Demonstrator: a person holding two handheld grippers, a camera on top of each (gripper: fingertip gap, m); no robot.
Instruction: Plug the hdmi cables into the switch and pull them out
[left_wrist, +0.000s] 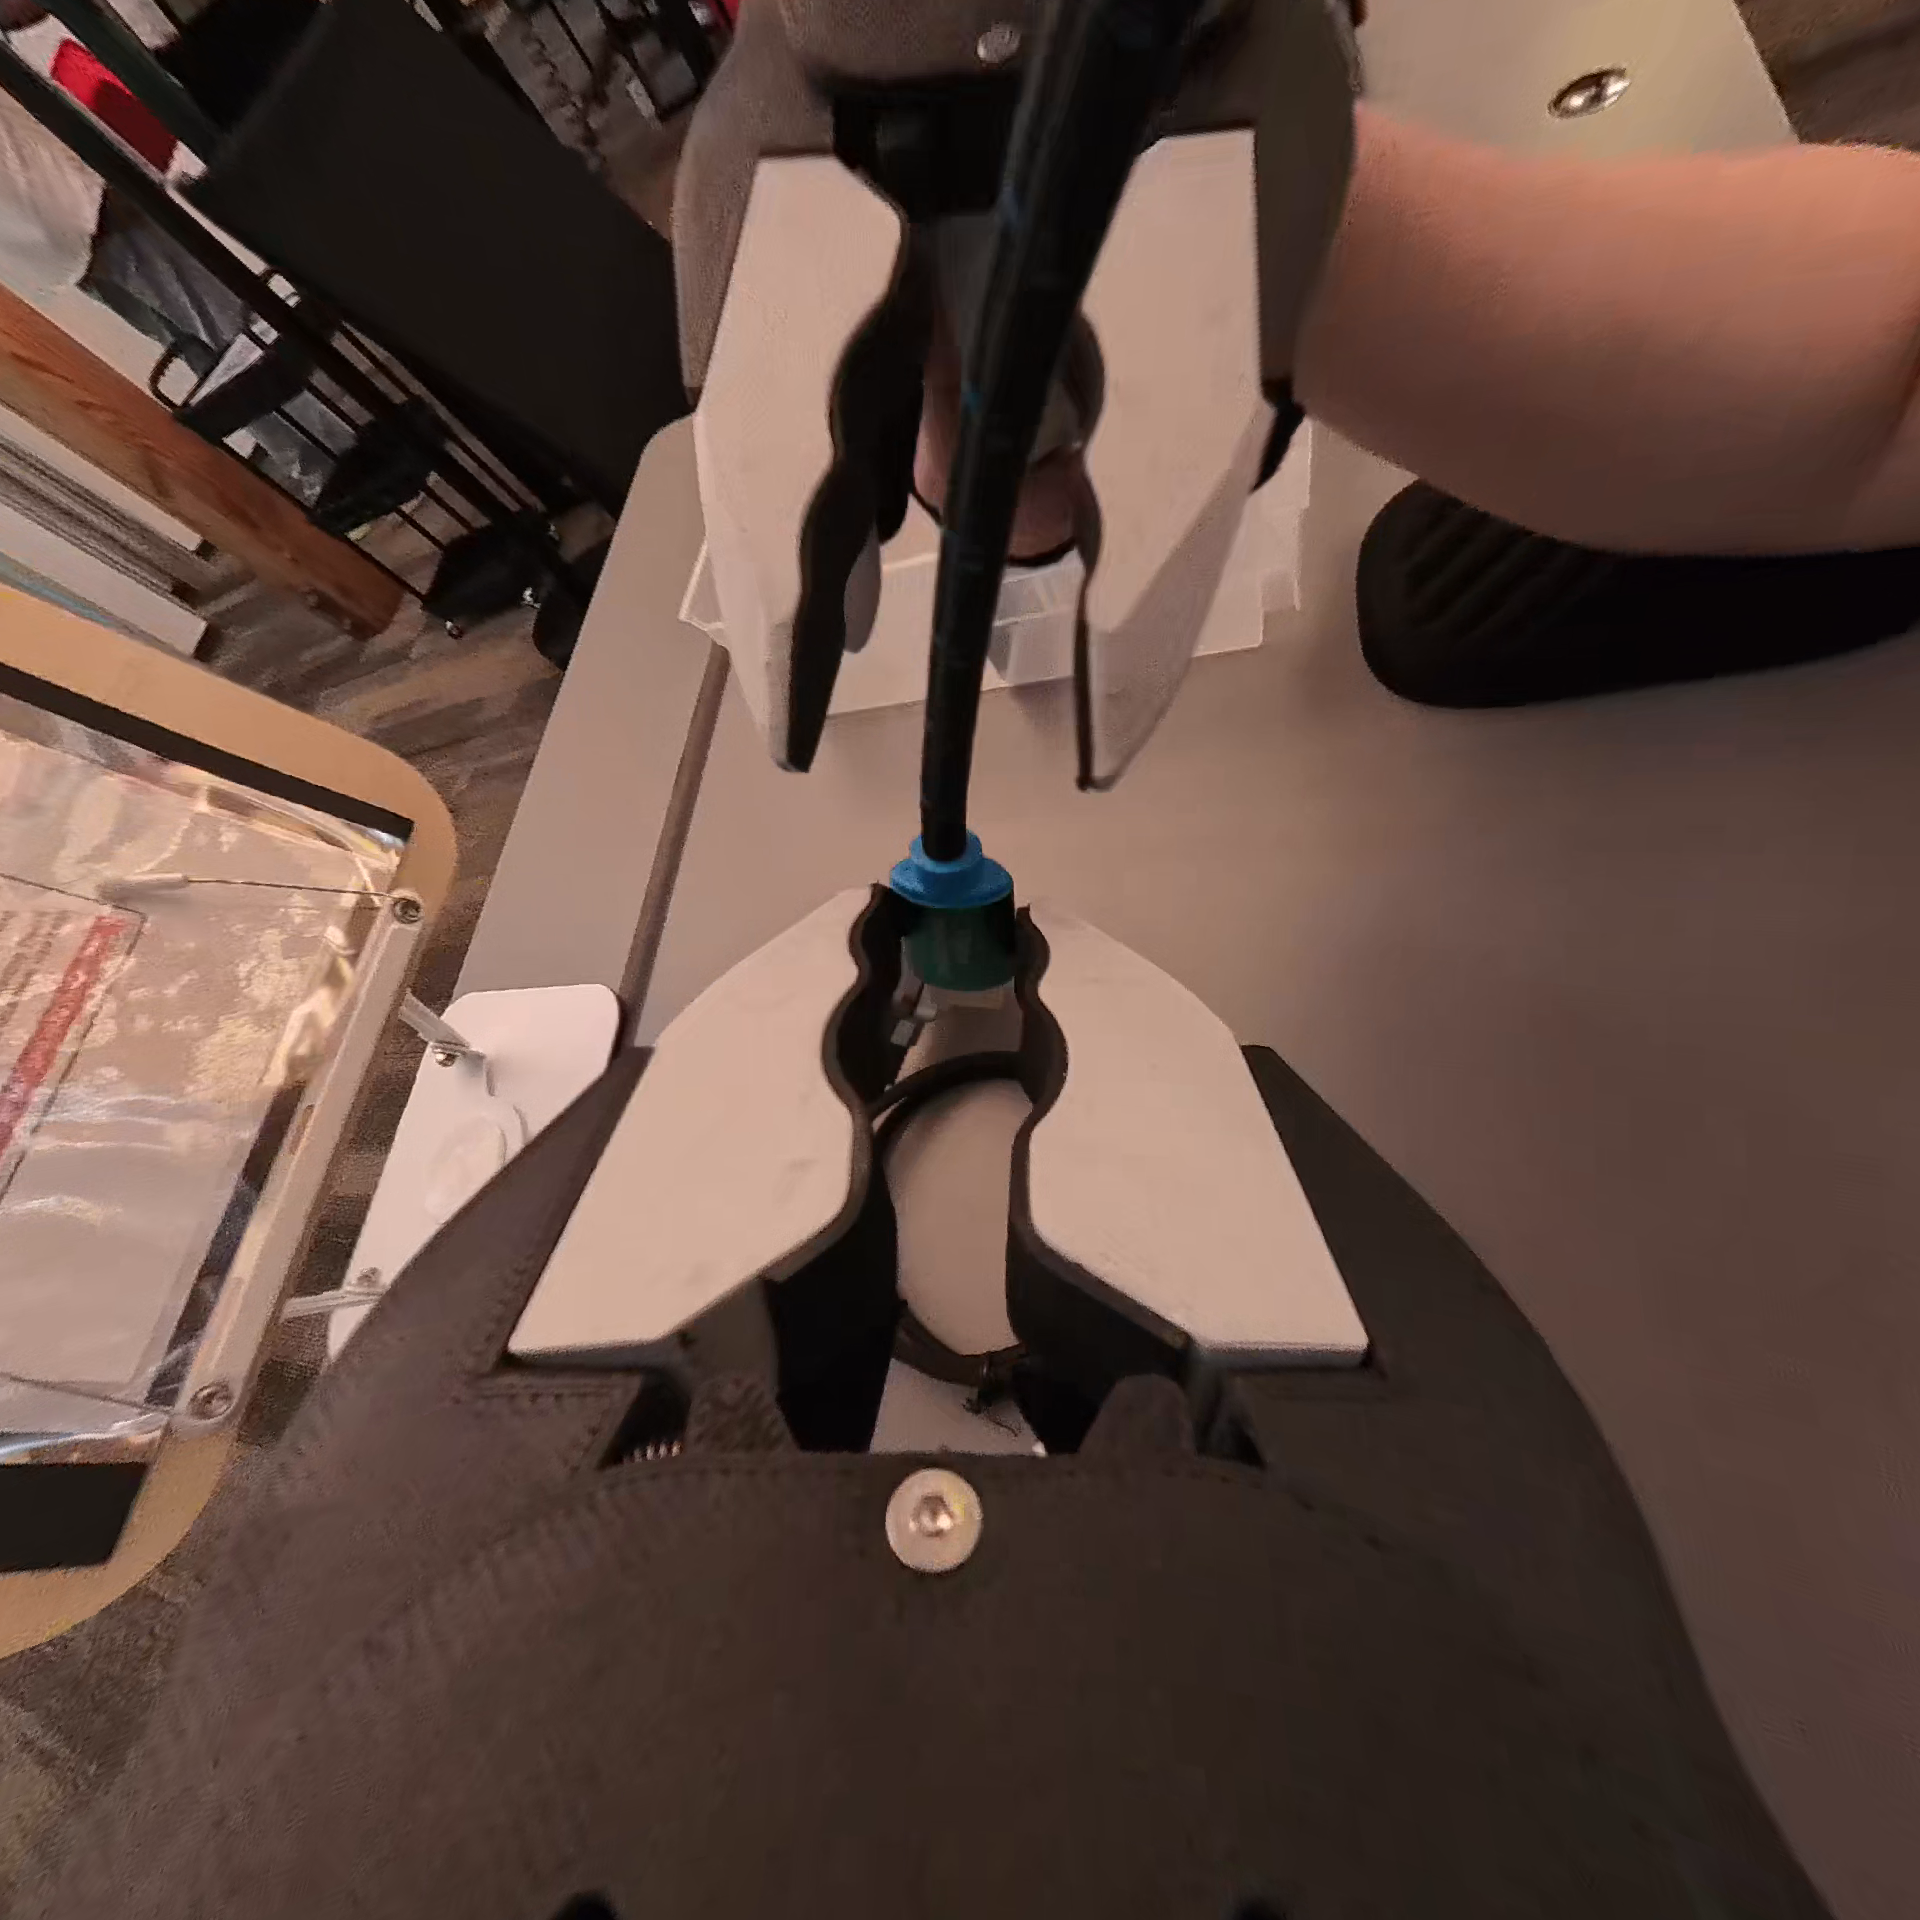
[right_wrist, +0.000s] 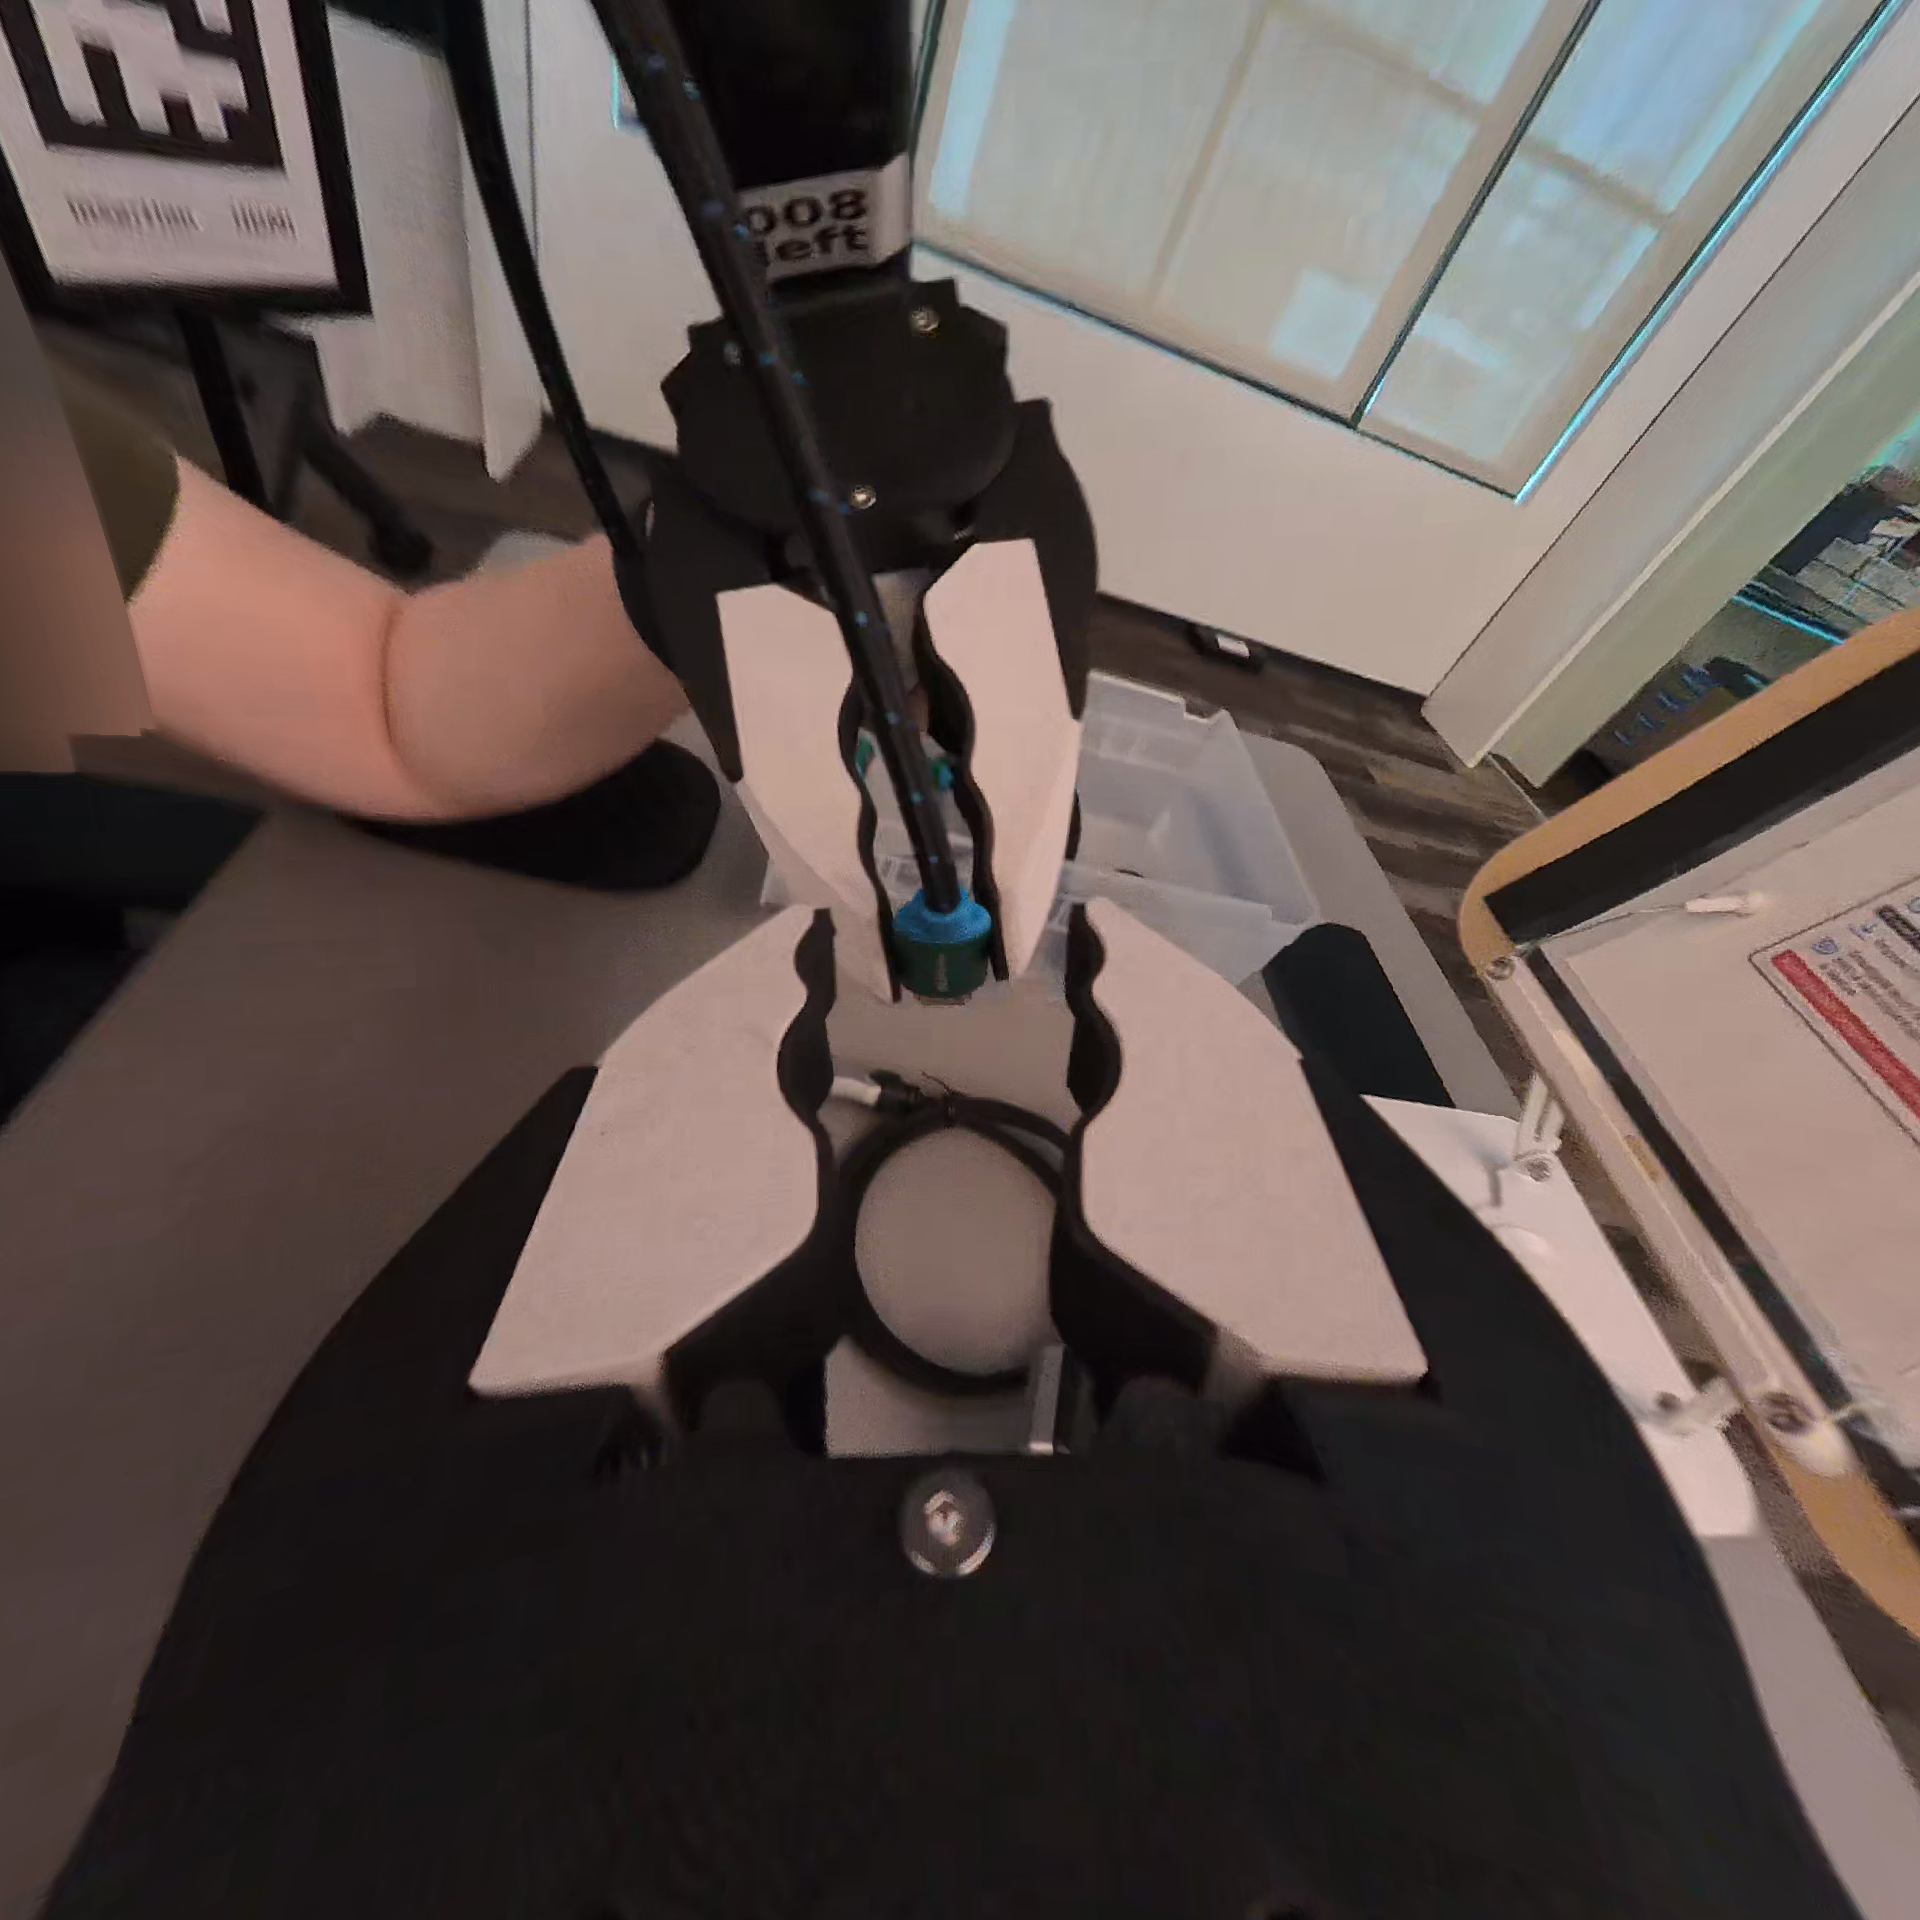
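A: What could have gone wrong?
B: The plug (left_wrist: 951, 930), pinched at the very tips of the left tongs (left_wrist: 948, 940), could have been twisted loose; the switch (right_wrist: 940, 1262) below on the surface (left_wrist: 1455, 935) might have been missed.
A: How was the plug seen?
B: A blue-collared teal body was noted, held above the surface, its black cable (left_wrist: 977, 582) rising through the spread right tongs (right_wrist: 948, 940).

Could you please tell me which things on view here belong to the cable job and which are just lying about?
Job:
- HDMI plug with blue collar, gripped by left gripper
- its black cable
- right gripper, open

Lying about:
- clear plastic bin
- coiled black cord
- framed marker sign
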